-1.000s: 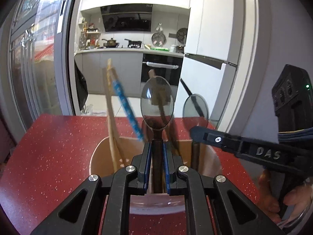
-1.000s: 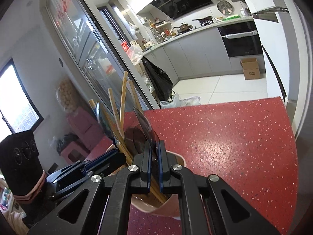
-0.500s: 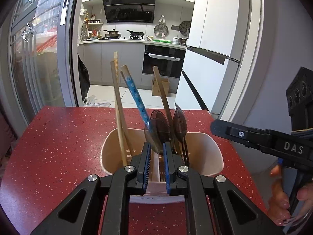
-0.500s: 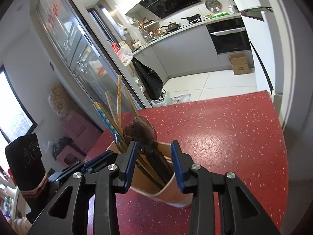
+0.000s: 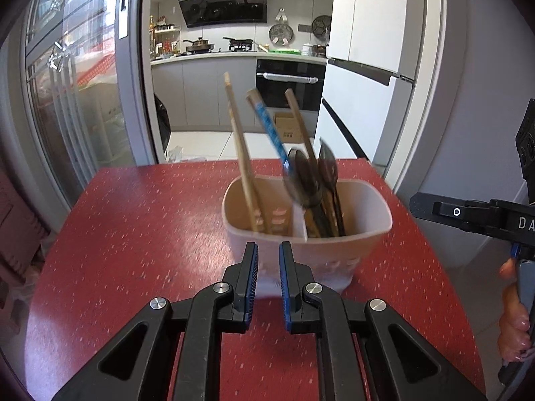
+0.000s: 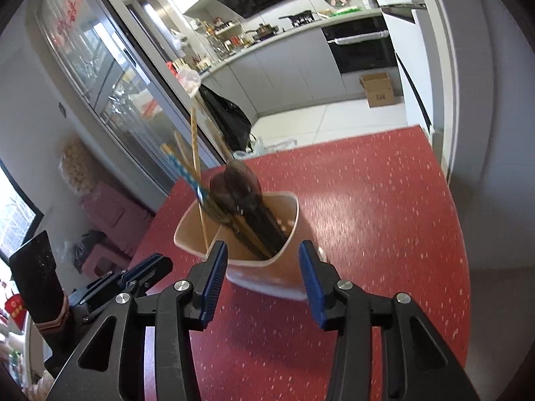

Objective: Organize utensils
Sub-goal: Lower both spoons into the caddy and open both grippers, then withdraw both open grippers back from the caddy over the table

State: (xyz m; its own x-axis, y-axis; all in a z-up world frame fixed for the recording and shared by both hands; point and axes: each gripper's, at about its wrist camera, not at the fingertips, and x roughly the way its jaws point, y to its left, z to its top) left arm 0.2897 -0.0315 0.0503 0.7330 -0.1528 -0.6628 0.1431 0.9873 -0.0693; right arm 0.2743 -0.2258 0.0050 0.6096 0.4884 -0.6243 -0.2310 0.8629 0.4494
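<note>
The utensil holder (image 5: 307,234) stands on the red table (image 5: 133,250), a bit nearer the far edge than the near one in the left wrist view, and a thin wall splits it into two parts. In the left part, seen from the left wrist camera, wooden chopsticks (image 5: 240,153) lean up and out, and one blue patterned chopstick (image 5: 271,133) leans across toward the dark spoons (image 5: 307,180), which stand bowl-up in the right part. The left gripper (image 5: 267,250) is just in front of the holder's near wall, its jaws nearly shut with only a thin gap, and nothing is between them. The right gripper (image 6: 262,250) is at the holder's side, up near the rim; its jaws are opening and stand wide, and they hold nothing, with only the holder's corner showing in the gap behind them. A hand (image 5: 513,320) holds the right gripper's handle off the right side of the table. Around the holder the red top is bare, with lots of room to the left and in front. To the right of the holder the table edge is close, and the far edge is not far behind it. Past the far edge is the white kitchen floor with a cardboard box (image 6: 379,88) on it, near the black oven (image 5: 289,83). A black bag (image 6: 229,117) sits by the glass door (image 5: 77,93), left of the holder.
</note>
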